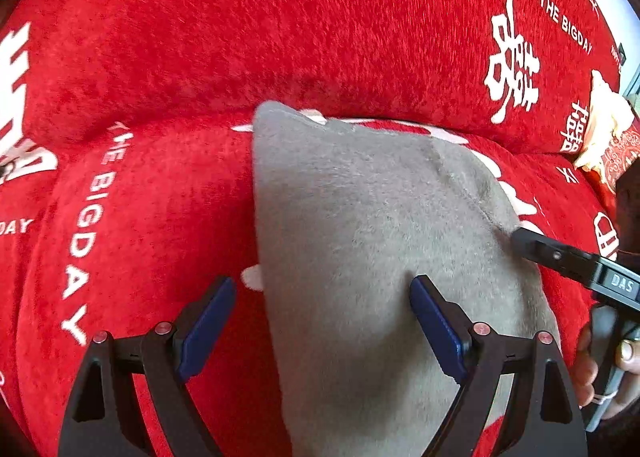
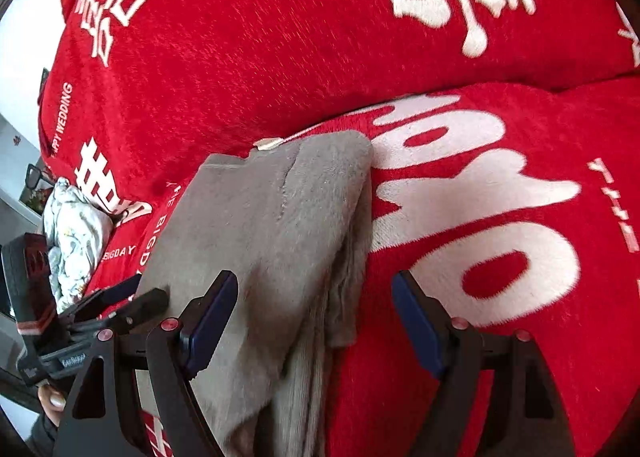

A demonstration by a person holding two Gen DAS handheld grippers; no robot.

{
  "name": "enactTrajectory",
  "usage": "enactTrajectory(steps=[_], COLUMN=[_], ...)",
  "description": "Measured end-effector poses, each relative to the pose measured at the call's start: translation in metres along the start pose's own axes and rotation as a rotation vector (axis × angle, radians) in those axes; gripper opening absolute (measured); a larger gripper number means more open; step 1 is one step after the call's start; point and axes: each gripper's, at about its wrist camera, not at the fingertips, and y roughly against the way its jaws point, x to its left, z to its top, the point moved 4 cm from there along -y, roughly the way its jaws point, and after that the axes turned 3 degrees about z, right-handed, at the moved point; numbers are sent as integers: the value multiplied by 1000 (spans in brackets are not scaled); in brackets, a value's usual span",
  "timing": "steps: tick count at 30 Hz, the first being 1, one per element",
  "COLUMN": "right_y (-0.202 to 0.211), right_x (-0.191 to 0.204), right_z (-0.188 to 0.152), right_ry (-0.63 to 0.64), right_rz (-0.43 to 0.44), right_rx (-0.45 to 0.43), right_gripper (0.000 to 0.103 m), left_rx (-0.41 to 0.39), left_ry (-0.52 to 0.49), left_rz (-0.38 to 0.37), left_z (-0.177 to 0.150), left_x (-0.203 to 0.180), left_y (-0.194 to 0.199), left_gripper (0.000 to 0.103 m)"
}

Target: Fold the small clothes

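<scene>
Blue-padded jaws of the left gripper (image 1: 322,321) gape wide over the grey garment (image 1: 360,225), straddling its left edge, gripping nothing. Across that garment, the right gripper (image 2: 314,317) is equally spread, empty, over the stacked right edge. The garment lies folded on the red sofa cover (image 1: 160,197). Judged: one fold finished; next needs fresh edge grips.

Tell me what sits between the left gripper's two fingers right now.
In the left wrist view, the left gripper stands open over the left edge of the grey garment: grey cloth on the right, red sofa cover on the left. Nothing is pinched.
</scene>
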Motion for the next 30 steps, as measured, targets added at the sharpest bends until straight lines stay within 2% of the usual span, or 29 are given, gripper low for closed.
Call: enactTrajectory(steps=[5, 8, 10, 12, 14, 16, 18, 20, 23, 30], right_y=[-28, -35, -43, -49, -54, -58, -62, -63, -59, -45], right_x=[-7, -7, -1, 6, 12, 15, 17, 20, 30, 49], right_z=[7, 12, 13, 13, 14, 15, 15, 13, 12, 14], right_ry=[-58, -68, -55, -10, 23, 28, 22, 24, 59, 115], right_rz=[41, 54, 84, 70, 62, 64, 85, 105, 68, -5], right_rx=[40, 28, 51, 67, 79, 85, 94, 96, 76, 35], right_gripper=[82, 82, 82, 82, 81, 74, 54, 46, 41, 40], left_rx=[117, 170, 195, 201, 191, 182, 177, 152, 118, 82], left_ry=[86, 121, 140, 154, 119, 84, 74, 55, 48, 0], left_rz=[-142, -199, -225, -254, -249, -245, -240, -231, -224, -146], left_z=[13, 18, 19, 18, 19, 21, 25, 26, 27, 30], left_x=[7, 10, 11, 11, 7, 2, 0, -2, -3, -12], left_y=[-29, -42, -49, -54, -56, -59, -62, -59, -48, -33], left_gripper=[89, 89, 90, 97, 99, 99, 98, 85, 59, 54])
